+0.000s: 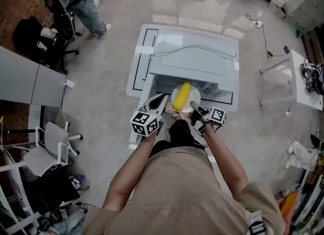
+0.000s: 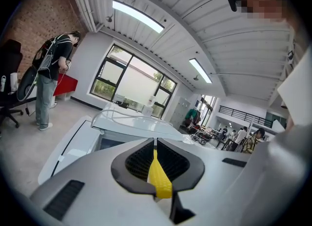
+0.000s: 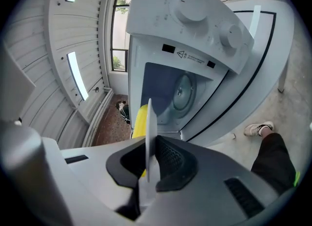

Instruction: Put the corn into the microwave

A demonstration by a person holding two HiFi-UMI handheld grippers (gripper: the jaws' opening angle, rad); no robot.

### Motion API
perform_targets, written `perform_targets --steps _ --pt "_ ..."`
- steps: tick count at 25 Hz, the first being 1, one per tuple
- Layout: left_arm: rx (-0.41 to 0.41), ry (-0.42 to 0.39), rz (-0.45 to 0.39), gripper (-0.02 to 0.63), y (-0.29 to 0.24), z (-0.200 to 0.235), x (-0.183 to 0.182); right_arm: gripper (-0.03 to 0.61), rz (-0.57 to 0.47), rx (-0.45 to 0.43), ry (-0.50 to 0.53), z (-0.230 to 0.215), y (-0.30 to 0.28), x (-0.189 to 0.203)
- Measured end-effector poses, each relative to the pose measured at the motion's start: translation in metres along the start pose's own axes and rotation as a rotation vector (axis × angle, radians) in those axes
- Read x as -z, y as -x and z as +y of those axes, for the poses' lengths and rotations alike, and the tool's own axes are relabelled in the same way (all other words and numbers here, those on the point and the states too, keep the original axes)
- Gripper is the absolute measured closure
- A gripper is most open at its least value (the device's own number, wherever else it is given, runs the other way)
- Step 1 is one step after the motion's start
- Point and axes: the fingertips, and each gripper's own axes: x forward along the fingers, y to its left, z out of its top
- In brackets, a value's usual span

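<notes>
The table (image 1: pixel 143 41) bears a microwave (image 1: pixel 195 59) ahead; the plate (image 1: pixel 176 100) with corn (image 1: pixel 183 93) is clamped in the right gripper (image 1: pixel 194 107), a thin yellow strip (image 2: pixel 158 176) in the left gripper (image 1: pixel 161 101).

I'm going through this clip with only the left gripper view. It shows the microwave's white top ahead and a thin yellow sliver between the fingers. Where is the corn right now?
Observer: The corn lies on a white plate, held just in front of the microwave and not yet inside it.
Operator: What is carrying that plate?
Observer: The right gripper. Its own view shows the fingers shut on the plate's rim, which is seen edge-on, with the corn just beyond.
</notes>
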Motion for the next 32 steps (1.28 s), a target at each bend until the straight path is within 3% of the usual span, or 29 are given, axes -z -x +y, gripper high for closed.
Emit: perform_targets --steps 8,16,22,32 --pt "-0.019 -0.014 0.064 0.604 -0.024 0.021 0.008 0.555 -0.042 -0.008 -0.033 -0.033 -0.043 -0.02" --pt "-0.039 0.043 0.091 0.604 -0.041 0.037 0.022 0.555 -0.093 0.0 -0.053 -0.072 -0.071 -0.042" --pt "-0.044 0.046 0.082 0.604 -0.049 0.038 0.019 0.555 -0.162 0.017 -0.087 -0.084 -0.082 -0.06" --pt "-0.075 0.04 0.108 0.604 -0.05 0.047 0.027 0.555 -0.186 0.036 -0.114 -0.099 -0.102 -0.072"
